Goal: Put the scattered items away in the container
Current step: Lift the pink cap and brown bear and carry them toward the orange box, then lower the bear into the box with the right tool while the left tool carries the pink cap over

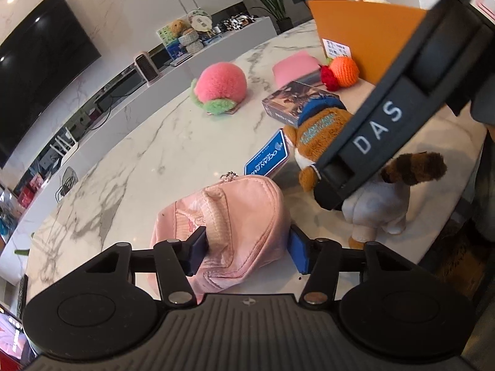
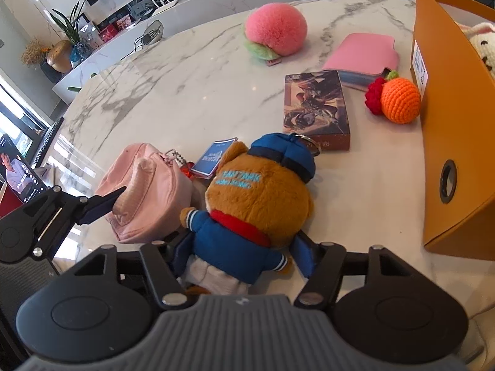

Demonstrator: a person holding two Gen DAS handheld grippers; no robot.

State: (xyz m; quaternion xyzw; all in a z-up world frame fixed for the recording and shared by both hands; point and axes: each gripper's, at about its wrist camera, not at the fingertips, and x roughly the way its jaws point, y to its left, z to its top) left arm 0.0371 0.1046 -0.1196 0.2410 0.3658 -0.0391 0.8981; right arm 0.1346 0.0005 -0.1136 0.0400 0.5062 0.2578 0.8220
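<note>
Left gripper (image 1: pixel 246 249): jaws closed against soft pink fabric pouch (image 1: pixel 225 232), resting on white marble table (image 1: pixel 139 154). Right gripper (image 2: pixel 244 253): jaws pressing brown plush bear in blue jacket and cap (image 2: pixel 256 204). Orange cardboard box (image 2: pixel 454 142) ahead-right.

Straddled the plush bear (image 2: pixel 256 213) with the right gripper (image 2: pixel 244 253), pads at its flanks; pink pouch (image 2: pixel 145 198) just left, orange box (image 2: pixel 458 154) right.
</note>
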